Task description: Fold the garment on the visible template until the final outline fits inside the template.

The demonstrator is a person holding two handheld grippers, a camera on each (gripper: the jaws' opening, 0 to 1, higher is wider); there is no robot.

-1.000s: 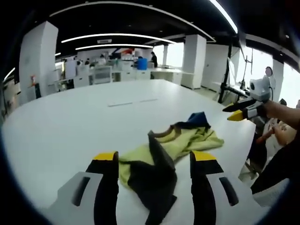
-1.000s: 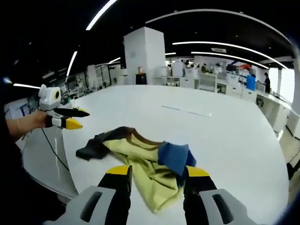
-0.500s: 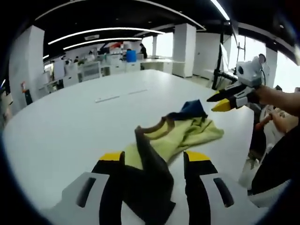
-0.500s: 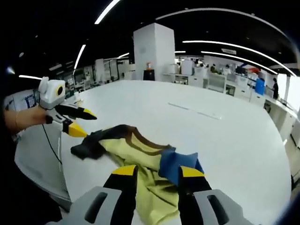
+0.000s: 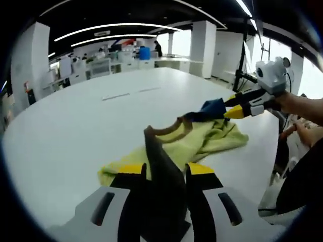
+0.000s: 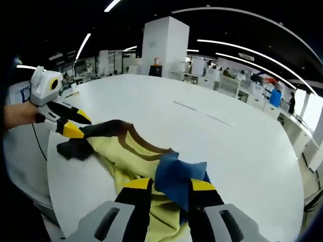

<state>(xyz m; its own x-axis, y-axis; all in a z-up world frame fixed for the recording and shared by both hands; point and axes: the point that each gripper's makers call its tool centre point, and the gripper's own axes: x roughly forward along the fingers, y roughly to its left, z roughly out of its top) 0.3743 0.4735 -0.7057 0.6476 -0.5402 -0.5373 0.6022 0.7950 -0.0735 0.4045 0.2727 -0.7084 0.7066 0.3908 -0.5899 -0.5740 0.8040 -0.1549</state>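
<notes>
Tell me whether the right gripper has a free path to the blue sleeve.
Probably yes. The right gripper has its open jaws either side of the blue sleeve, with nothing between. The left gripper is busy at the dark sleeve, well clear.

A broad white surface (image 5: 75, 121) stretched into an open-plan hall. White square pillars (image 6: 161, 48) rose to a dark ceiling crossed by long curved light strips (image 5: 116, 25). Desks (image 6: 227, 83) stood far back, and bright windows (image 5: 313, 83) lit one side.

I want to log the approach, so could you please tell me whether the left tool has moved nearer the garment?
Yes. In the right gripper view the left tool has closed in from the table edge onto the garment's dark sleeve.
</notes>
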